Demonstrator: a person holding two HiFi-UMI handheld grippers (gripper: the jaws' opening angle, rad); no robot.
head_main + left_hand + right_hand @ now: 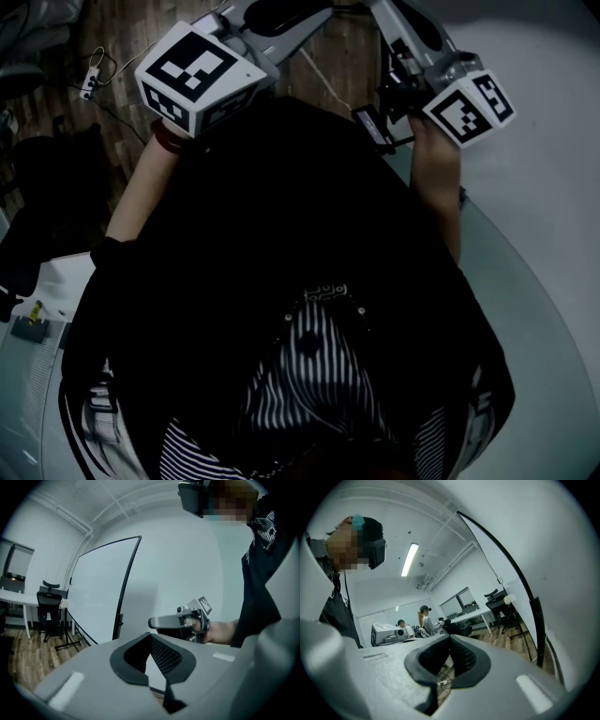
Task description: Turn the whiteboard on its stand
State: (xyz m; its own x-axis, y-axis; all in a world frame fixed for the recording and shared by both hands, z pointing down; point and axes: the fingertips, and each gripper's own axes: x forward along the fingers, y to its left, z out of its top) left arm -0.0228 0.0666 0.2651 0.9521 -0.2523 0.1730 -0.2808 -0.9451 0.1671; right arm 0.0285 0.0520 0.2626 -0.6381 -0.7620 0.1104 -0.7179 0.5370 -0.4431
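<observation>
The whiteboard [101, 592], a tall white panel in a thin black frame, stands on the wooden floor ahead of me in the left gripper view. My left gripper [150, 635] is shut and holds nothing, well short of the board. In the right gripper view the board's black edge [511, 566] curves down the right side, its white face [555, 550] close by. My right gripper [450, 636] is shut and empty beside that edge, not touching it. From the left gripper view, the right gripper [155, 622] hangs in a hand near the board. The head view shows both marker cubes [197, 80] [469, 108] in front of my dark top.
A black office chair [47, 606] and a white desk [18, 597] stand left of the board. The stand's legs [70, 641] spread over the wood floor. Two people [417, 620] sit at a far desk with equipment. A cable and power strip [91, 82] lie on the floor.
</observation>
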